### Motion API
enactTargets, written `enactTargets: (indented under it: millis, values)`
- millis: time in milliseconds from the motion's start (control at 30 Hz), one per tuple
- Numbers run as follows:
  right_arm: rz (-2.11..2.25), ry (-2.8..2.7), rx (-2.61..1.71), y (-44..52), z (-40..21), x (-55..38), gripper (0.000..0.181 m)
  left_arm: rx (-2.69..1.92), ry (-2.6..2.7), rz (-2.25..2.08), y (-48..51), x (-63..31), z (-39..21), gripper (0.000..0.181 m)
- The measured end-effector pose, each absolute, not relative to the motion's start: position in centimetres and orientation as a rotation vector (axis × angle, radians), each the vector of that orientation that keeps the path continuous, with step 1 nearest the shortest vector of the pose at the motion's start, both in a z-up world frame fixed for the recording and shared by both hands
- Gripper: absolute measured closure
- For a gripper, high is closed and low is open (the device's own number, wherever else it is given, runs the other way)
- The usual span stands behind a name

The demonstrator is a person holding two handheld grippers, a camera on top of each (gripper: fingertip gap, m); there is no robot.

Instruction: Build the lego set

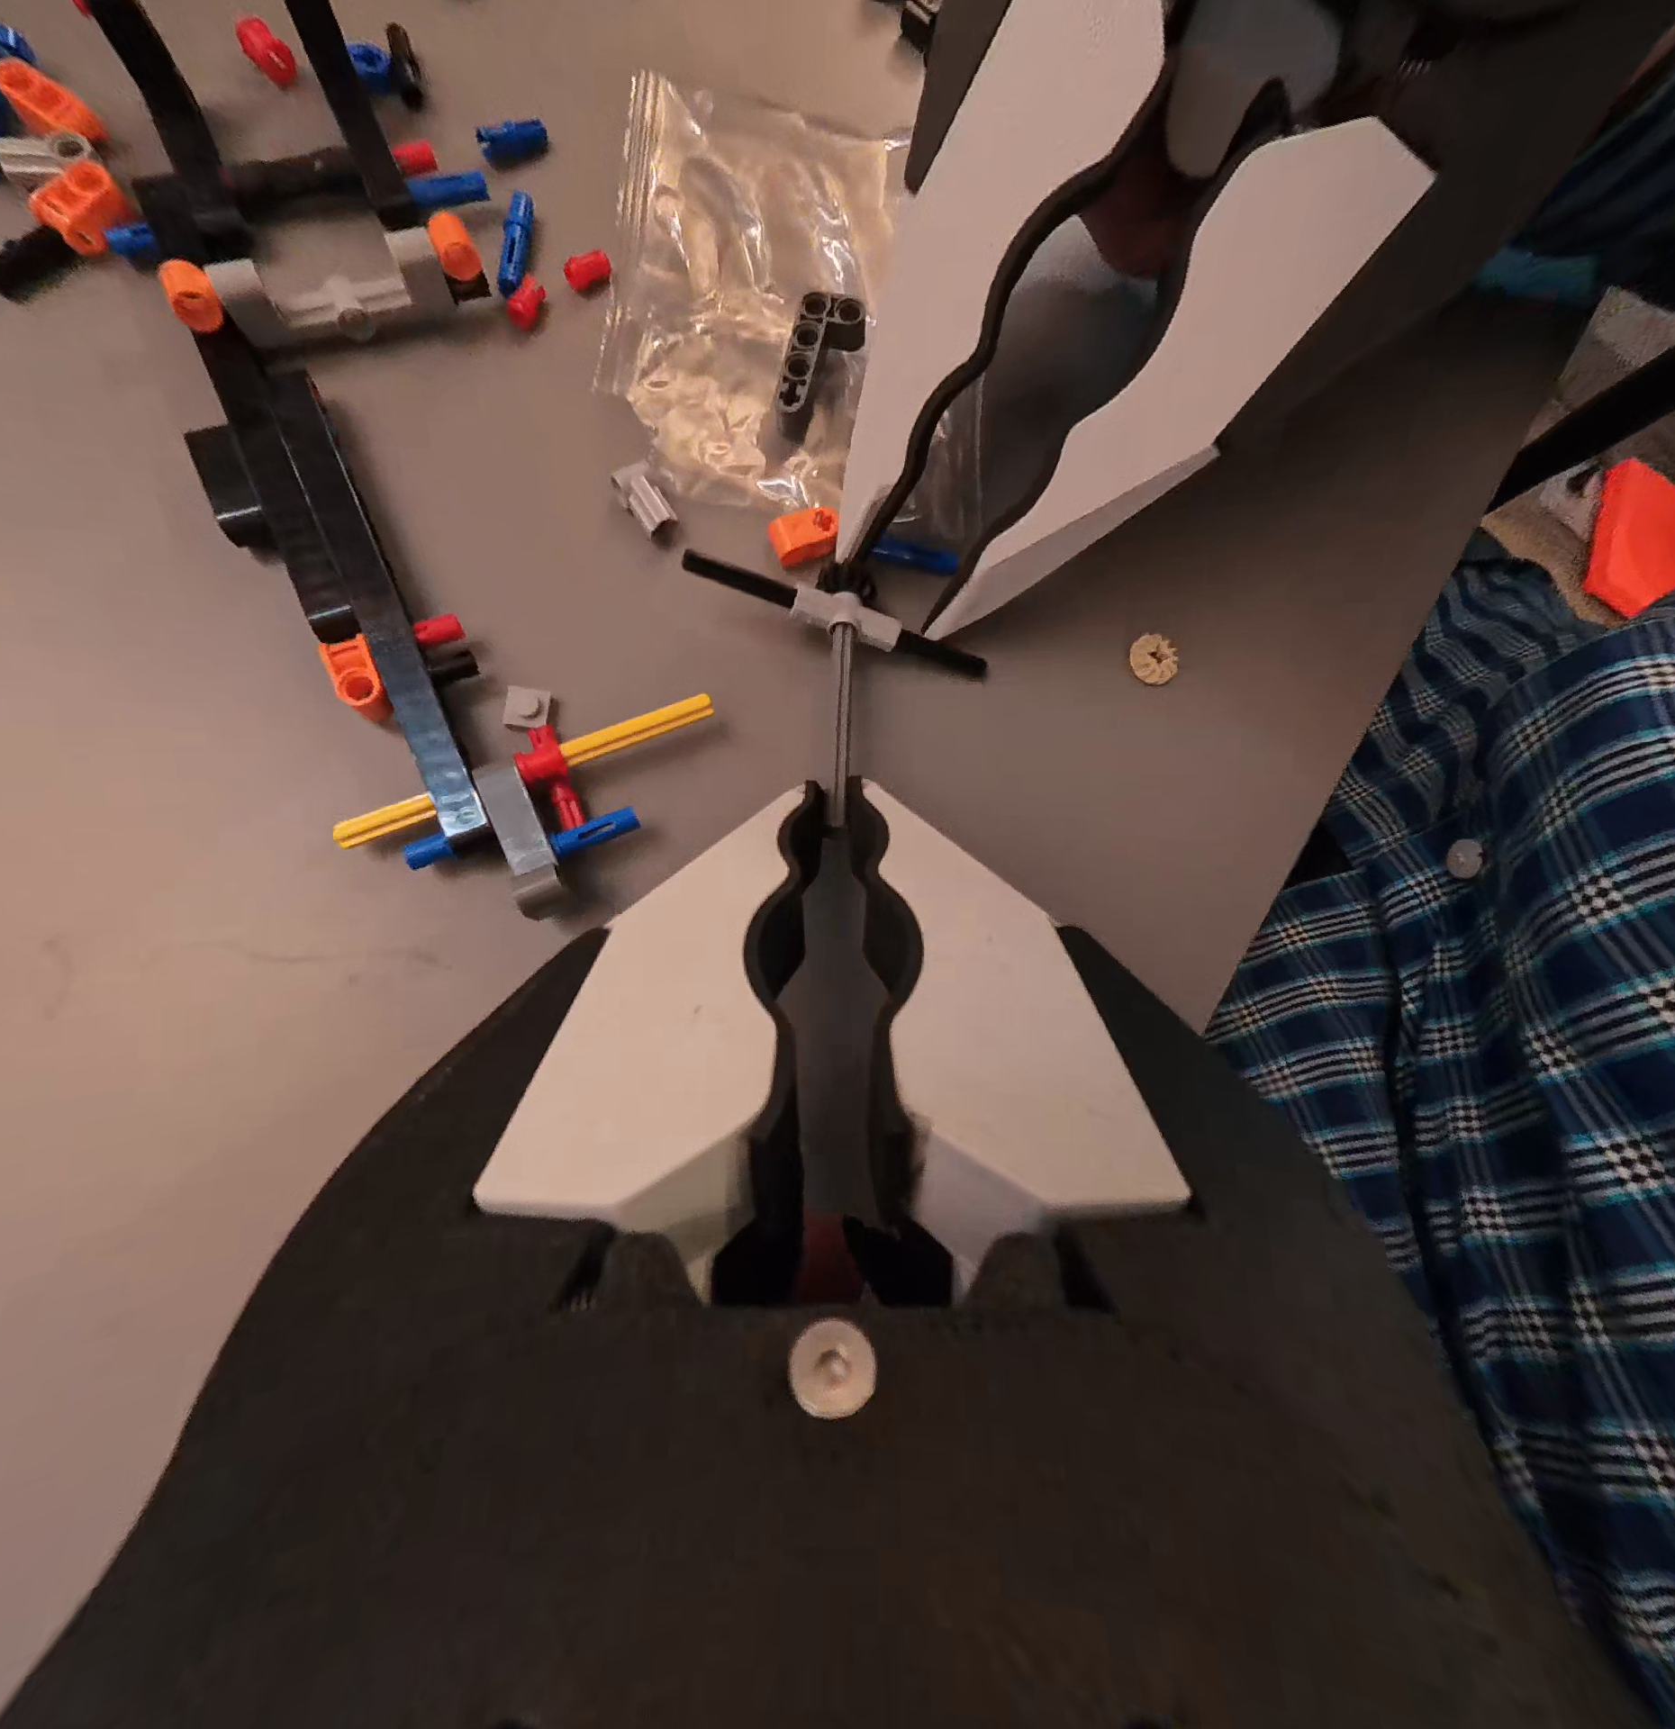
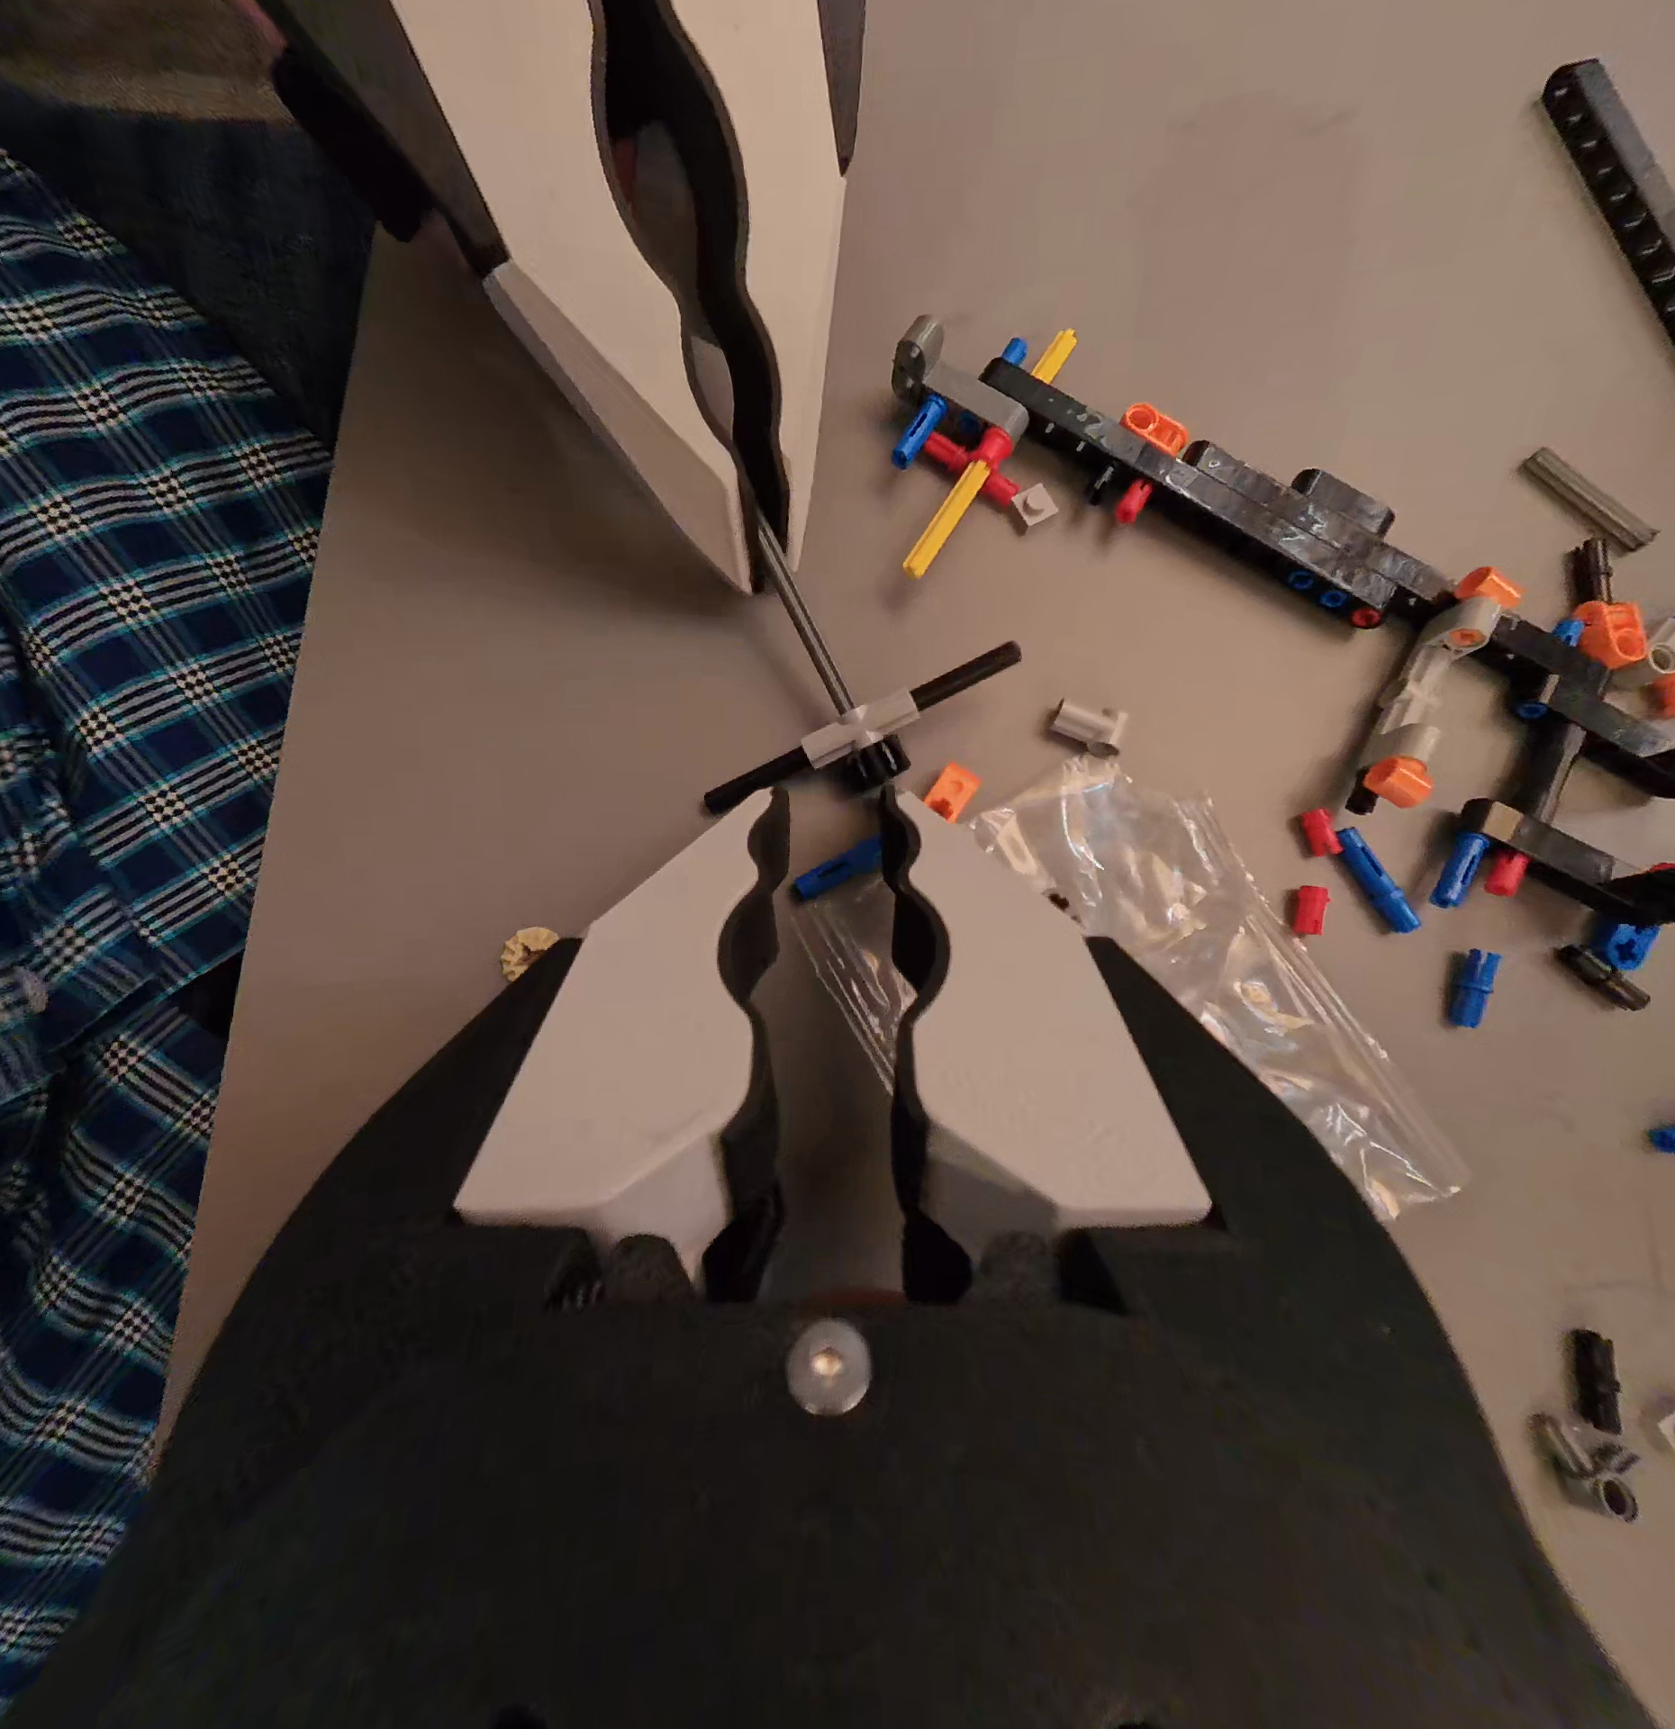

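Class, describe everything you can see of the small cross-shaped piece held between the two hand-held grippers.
The cross-shaped piece is a light grey plastic connector with a black axle running through it crosswise and a thin grey axle entering at right angles. The left hand-held gripper pinches the grey axle's far end; the right hand-held gripper reaches the connector's black-bush side. It sits above the grey table.

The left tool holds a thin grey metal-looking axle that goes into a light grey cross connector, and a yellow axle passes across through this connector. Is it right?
Not fully. The axle crossing the light grey cross connector is black, not yellow, as the left wrist view shows. The left tool does hold the thin grey axle.
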State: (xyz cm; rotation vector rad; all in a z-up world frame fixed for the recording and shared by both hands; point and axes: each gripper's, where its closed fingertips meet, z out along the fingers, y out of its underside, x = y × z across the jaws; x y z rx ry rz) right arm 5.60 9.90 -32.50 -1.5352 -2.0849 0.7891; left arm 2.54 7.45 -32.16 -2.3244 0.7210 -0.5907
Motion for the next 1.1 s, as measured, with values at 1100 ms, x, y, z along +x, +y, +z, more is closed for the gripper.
enactTargets:
  millis: [1100]
  values:
    - [0.837,-2.134,-1.636,10.6,-31.6,6.3,0.165,-2.398,0.658,-0.700,5.4,1.2,-31.6,0.171]
